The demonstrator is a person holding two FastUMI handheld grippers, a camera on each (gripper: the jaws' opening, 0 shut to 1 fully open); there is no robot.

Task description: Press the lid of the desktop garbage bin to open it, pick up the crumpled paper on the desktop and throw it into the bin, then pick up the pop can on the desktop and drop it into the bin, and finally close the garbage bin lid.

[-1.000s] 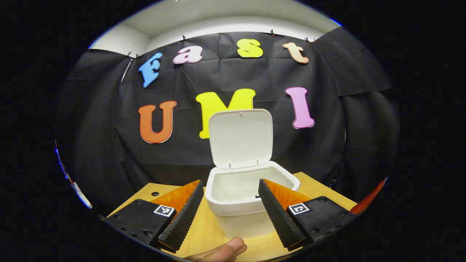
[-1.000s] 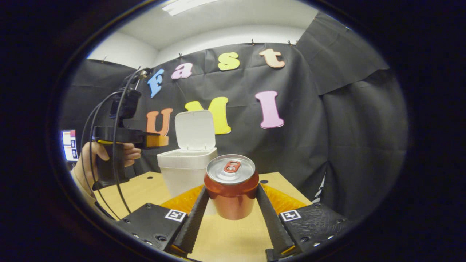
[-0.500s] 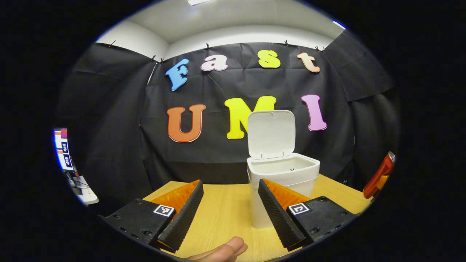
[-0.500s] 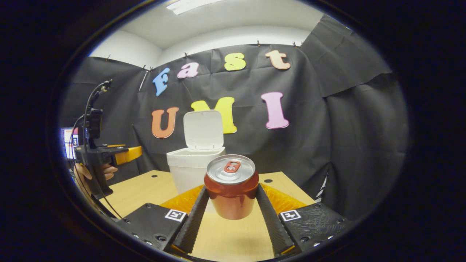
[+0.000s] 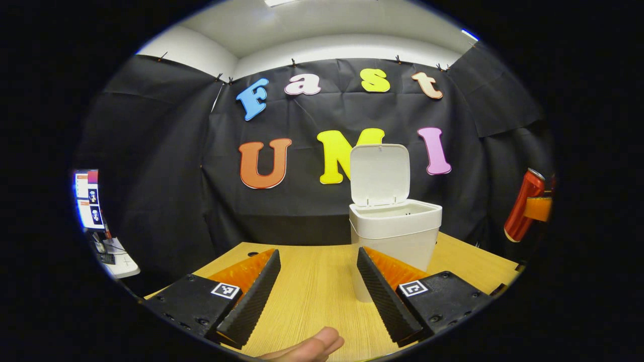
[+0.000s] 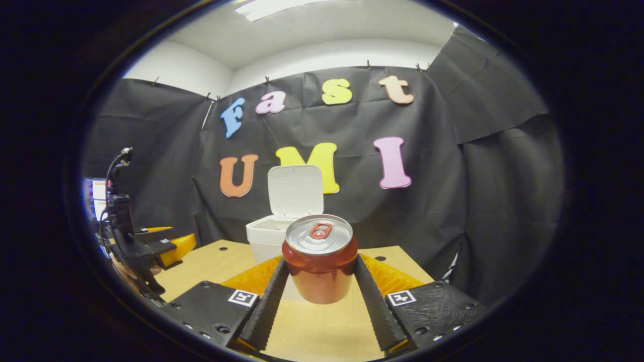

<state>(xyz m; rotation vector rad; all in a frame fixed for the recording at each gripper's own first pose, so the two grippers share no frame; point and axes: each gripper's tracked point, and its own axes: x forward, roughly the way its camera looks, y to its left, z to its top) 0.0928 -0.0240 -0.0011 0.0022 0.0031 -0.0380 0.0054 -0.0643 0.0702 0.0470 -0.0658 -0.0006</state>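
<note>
Two fingers of the right gripper [image 6: 320, 301] are squeezing the can [image 6: 320, 256], one on each side, and holding it upright above the table [image 6: 206, 264]. Behind the can, the bin [image 6: 266, 236] is sitting on the table with its lid [image 6: 296, 191] standing straight up. In the left gripper view, the left gripper [image 5: 318, 296] is spread wide with nothing between its fingers, and the bin [image 5: 395, 229] is just past its right finger.
</note>
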